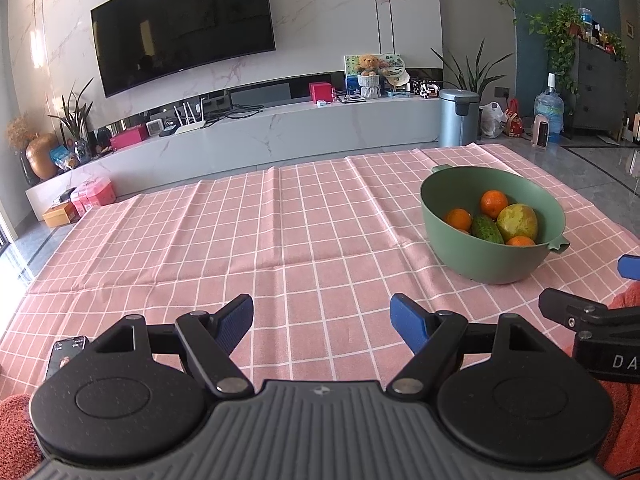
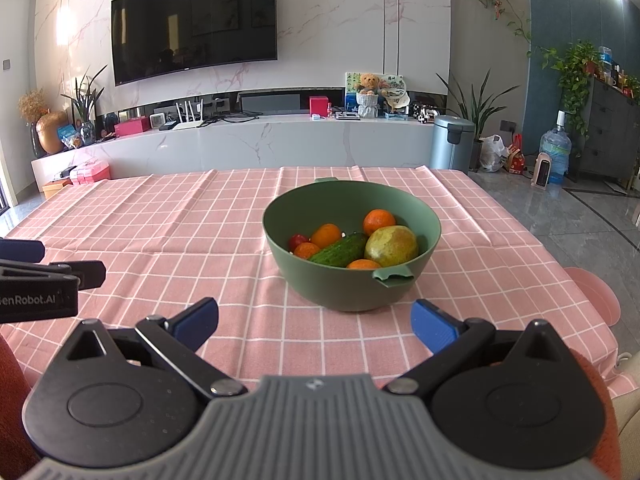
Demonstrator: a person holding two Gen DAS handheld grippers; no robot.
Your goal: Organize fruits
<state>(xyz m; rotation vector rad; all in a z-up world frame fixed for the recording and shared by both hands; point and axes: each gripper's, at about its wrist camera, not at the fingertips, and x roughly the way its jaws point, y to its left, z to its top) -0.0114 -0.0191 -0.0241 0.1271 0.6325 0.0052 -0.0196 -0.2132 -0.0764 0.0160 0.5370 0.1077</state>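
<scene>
A green bowl (image 2: 420, 216) stands on the pink checked tablecloth (image 2: 160, 232), just ahead of my right gripper (image 2: 316, 318). It holds several oranges (image 2: 378, 222), a cucumber (image 2: 340, 250), a yellow-green mango (image 2: 391, 246) and a small red fruit (image 2: 298, 240). My right gripper is open and empty, close before the bowl's near wall. My left gripper (image 1: 322, 320) is open and empty above bare cloth; the bowl (image 1: 440, 224) is ahead to its right. Each gripper shows at the edge of the other's view.
A phone (image 1: 64, 354) lies on the cloth at the near left. A pink round object (image 2: 596, 296) sits beyond the table's right edge. A TV wall, cabinet and bin (image 2: 452, 142) stand beyond the far table edge.
</scene>
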